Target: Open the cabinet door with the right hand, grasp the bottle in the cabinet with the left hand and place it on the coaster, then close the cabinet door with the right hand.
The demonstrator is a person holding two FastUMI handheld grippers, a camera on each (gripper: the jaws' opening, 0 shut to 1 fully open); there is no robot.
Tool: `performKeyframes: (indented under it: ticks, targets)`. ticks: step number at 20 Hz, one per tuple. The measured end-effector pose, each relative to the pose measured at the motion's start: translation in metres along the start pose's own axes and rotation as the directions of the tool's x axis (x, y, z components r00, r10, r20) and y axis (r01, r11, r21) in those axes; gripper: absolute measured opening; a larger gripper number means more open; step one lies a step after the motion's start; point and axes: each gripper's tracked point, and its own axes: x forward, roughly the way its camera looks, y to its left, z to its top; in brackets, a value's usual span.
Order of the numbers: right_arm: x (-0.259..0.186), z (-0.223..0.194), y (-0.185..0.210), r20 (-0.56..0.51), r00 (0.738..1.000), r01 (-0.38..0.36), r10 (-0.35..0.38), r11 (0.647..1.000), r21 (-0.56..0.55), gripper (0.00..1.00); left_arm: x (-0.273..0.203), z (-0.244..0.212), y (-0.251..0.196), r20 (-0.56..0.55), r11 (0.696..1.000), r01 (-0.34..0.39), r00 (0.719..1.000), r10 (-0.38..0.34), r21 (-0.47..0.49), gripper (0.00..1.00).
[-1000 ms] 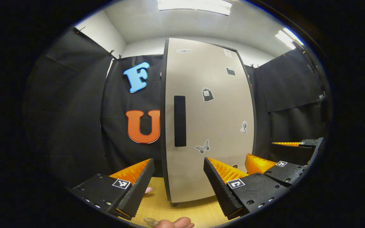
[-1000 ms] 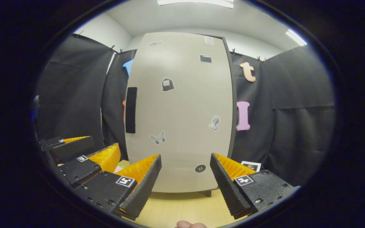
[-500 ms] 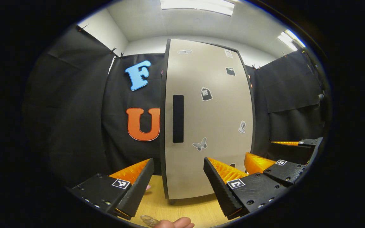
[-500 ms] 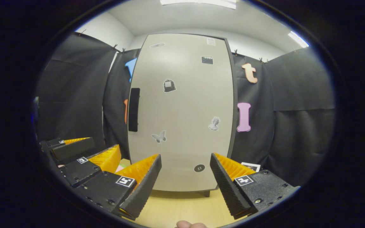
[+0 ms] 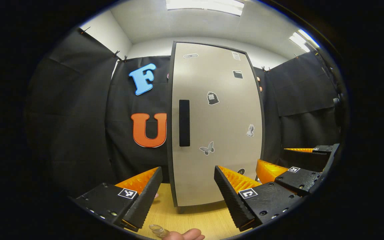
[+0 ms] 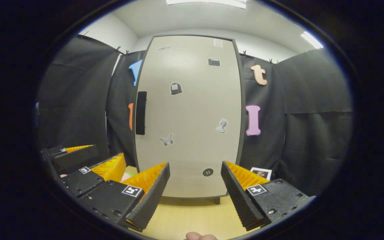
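**Cabinet door shut, both grippers waiting in front of it**

One tall pale cabinet [image 6: 188, 116] stands on a light wooden tabletop [image 6: 192, 216], its single door closed. Going left to right across the door: one dark vertical handle [image 6: 141, 112] sits near the left edge, then several small stickers are scattered toward the right, a butterfly [image 6: 166, 140] among them.

Two grippers are held low in front of the cabinet, well short of it. In the left gripper view, the left gripper [image 5: 188, 191] has its fingers spread wide with nothing between them. To its right, the right gripper [image 5: 288, 170] sits just beside it. In the right gripper view, the right gripper's own fingers are likewise spread wide and empty, pointed at the lower middle of the door, with the handle up and to the left.

As a judgement, the task has not begun: the door is unopened, so all three steps remain. The bottle is presumably behind the closed door and cannot be seen. At the left of the cabinet's foot, a small pink and green patch [image 6: 127, 175] on the tabletop may be the coaster; I cannot tell.
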Motion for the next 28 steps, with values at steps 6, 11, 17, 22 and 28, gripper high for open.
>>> performKeyframes:
  ticks: [6, 11, 17, 22, 28]
  targets:
    - [-0.0009, 0.0008, 0.0018, -0.005, 1.0, -0.01, 0.01, 1.0, -0.004, 0.99, 0.0021, -0.0004, 0.0004, -0.005, 1.0, -0.008, 1.0, 0.008, -0.002, 0.94]
    - [-0.0021, 0.0013, 0.0014, -0.001, 1.0, -0.01, 0.01, 1.0, -0.002, 0.99, 0.0033, 0.002, -0.0005, -0.004, 1.0, -0.009, 1.0, 0.009, 0.002, 0.94]
    - [-0.0001, -0.0051, -0.0004, -0.023, 1.0, 0.0, 0.0, 1.0, -0.026, 0.95, 0.0033, 0.0045, 0.0004, 0.004, 1.0, 0.001, 1.0, -0.001, -0.018, 0.94]
    - [0.0009, 0.0033, 0.0034, 0.003, 1.0, -0.013, 0.013, 1.0, -0.015, 0.99, 0.004, -0.0032, 0.0024, -0.02, 1.0, -0.005, 1.0, 0.004, -0.018, 0.94]
    - [-0.001, -0.0011, 0.0022, -0.013, 1.0, -0.012, 0.012, 1.0, -0.012, 0.96, 0.0027, -0.0039, -0.0027, -0.023, 1.0, 0.005, 1.0, -0.005, -0.026, 0.95]
